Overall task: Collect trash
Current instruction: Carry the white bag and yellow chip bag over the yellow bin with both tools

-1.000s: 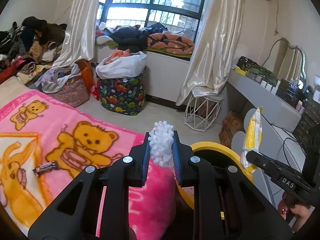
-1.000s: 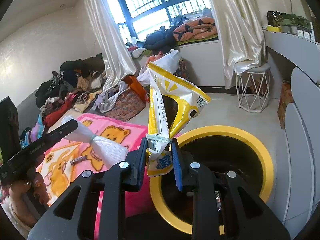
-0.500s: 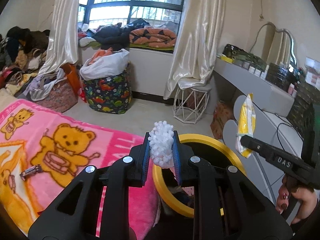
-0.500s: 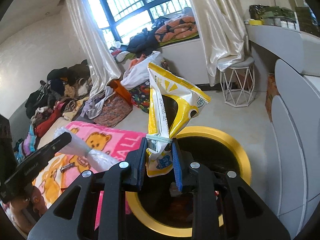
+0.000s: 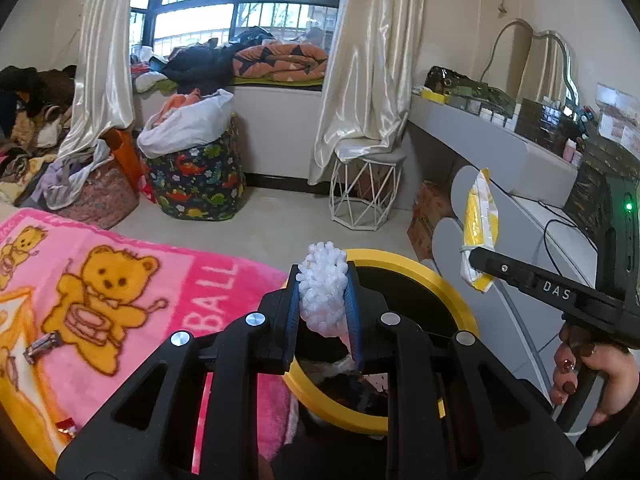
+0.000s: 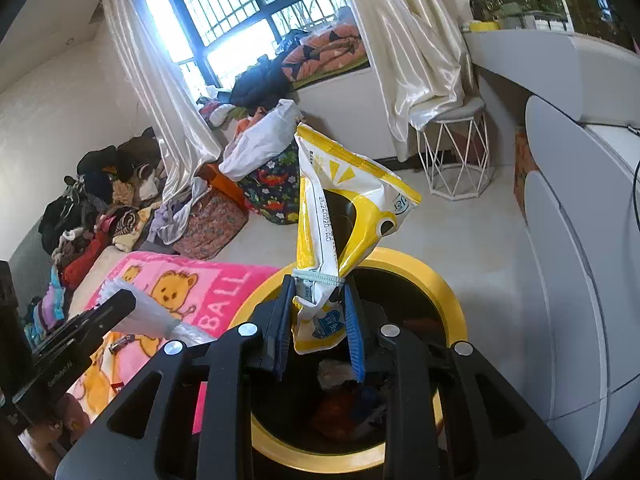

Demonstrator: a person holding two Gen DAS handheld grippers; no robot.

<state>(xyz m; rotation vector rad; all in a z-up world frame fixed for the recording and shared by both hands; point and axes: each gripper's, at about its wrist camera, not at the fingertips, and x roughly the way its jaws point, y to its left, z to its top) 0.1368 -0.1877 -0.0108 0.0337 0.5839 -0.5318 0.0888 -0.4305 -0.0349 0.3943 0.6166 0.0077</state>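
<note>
My left gripper (image 5: 323, 300) is shut on a white bubbly foam wrap (image 5: 322, 292) and hangs over the left rim of a black trash bin with a yellow rim (image 5: 452, 292). My right gripper (image 6: 318, 320) is shut on the lower end of a yellow and white snack bag (image 6: 340, 220), which stands up above the same bin (image 6: 444, 292). Trash lies in the bin's bottom. In the left wrist view the right gripper (image 5: 476, 256) shows at the right with the bag (image 5: 480, 216). In the right wrist view the left gripper's finger (image 6: 116, 308) holds the white wrap (image 6: 148, 316) at the lower left.
A pink bear blanket (image 5: 100, 280) covers the bed left of the bin, with a small wrapper (image 5: 42, 347) on it. A grey rounded dresser (image 6: 568, 240) stands close on the right. A wire stool (image 5: 364, 188), a dinosaur-print hamper (image 5: 196, 184) and clothes piles lie beyond.
Both grippers have moved to the right, off the blanket and over the bin, each keeping its piece of trash. The bin's opening now lies under both.
</note>
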